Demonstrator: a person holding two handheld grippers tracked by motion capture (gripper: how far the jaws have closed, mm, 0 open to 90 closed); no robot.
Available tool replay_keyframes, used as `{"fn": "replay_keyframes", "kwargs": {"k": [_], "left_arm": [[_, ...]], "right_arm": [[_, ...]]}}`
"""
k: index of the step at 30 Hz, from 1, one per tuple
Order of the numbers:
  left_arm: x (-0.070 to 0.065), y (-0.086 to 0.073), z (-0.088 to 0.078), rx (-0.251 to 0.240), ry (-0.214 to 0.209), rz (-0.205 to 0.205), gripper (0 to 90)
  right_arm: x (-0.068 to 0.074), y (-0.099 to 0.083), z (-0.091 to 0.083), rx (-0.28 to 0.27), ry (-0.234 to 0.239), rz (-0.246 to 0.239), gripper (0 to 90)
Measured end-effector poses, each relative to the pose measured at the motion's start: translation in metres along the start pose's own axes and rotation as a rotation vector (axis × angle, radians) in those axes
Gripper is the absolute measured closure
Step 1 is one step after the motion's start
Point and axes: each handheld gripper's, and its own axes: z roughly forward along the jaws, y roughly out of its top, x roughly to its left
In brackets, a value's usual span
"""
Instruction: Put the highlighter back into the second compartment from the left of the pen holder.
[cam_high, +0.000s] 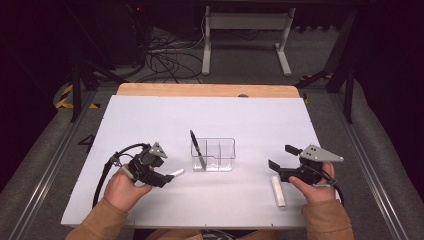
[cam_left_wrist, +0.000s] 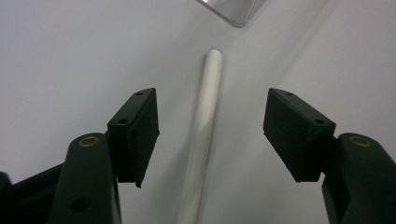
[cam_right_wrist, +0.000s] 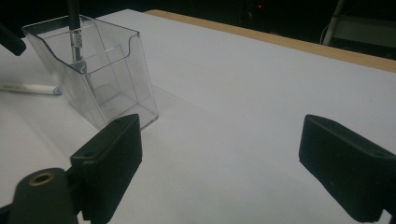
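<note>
A white pen (cam_high: 177, 173) lies on the white tabletop, left of a clear plastic holder (cam_high: 223, 150). My left gripper (cam_high: 168, 173) is low over that pen. In the left gripper view the pen (cam_left_wrist: 205, 126) runs lengthwise between the jaws of the left gripper (cam_left_wrist: 211, 116), with a gap on each side, so the pads are off it. A black pen (cam_high: 196, 147) leans in the holder's left compartment. My right gripper (cam_high: 283, 156) hovers open and empty right of the holder. The right gripper view has the right gripper (cam_right_wrist: 222, 140), the holder (cam_right_wrist: 107, 79), the black pen (cam_right_wrist: 74, 23) and the white pen (cam_right_wrist: 28, 87).
A second white pen-like stick (cam_high: 278, 190) lies by the right hand near the front edge. A corner of the holder (cam_left_wrist: 233, 9) is just beyond the white pen's tip. The white board (cam_high: 210, 115) ends in a wooden strip (cam_high: 207, 90) at the back.
</note>
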Motion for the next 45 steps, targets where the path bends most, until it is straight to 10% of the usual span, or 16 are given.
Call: {"fn": "replay_keyframes", "kwargs": {"k": [45], "left_arm": [[-0.004,0.001,0.033,0.245,0.045,0.048,75.1]], "right_arm": [[0.001,-0.002,0.003,0.015,0.015,-0.008,14.2]]}}
